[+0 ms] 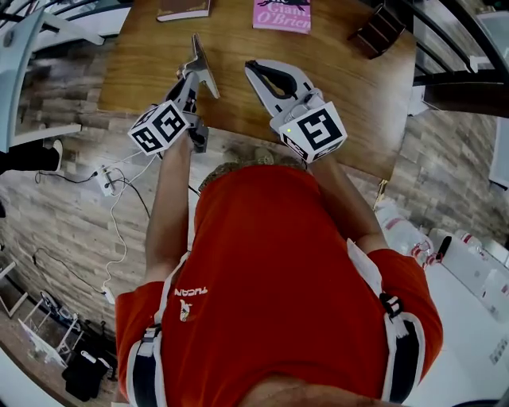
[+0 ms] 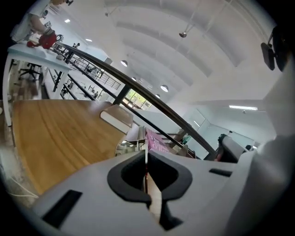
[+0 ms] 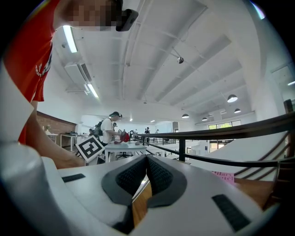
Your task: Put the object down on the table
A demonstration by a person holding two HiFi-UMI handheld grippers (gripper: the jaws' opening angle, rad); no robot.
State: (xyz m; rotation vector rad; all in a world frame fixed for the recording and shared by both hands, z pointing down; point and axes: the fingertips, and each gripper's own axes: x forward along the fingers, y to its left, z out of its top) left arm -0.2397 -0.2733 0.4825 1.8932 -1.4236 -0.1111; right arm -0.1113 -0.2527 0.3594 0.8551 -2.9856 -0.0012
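Reaching over the near edge of a honey-brown wood-grain tabletop (image 1: 151,71), the left gripper (image 1: 196,41) and the right gripper (image 1: 250,67), both smooth grey moulded plastic with black ribbed pads, have their jaws pressed together with nothing between them. Bare, level board lies open ahead of both pairs of tips. At the far edge, ahead of the right jaws, a flat pink paperback book (image 1: 282,14) lies on the wood; ahead of the left jaws lies a brown-covered book with pale page edges (image 1: 183,9). Which of them is the task's object cannot be told. Behind the jaws, past the near edge, lies rough stone-pattern flooring (image 1: 64,215). A black metal railing (image 2: 138,87) runs beyond the far edge.
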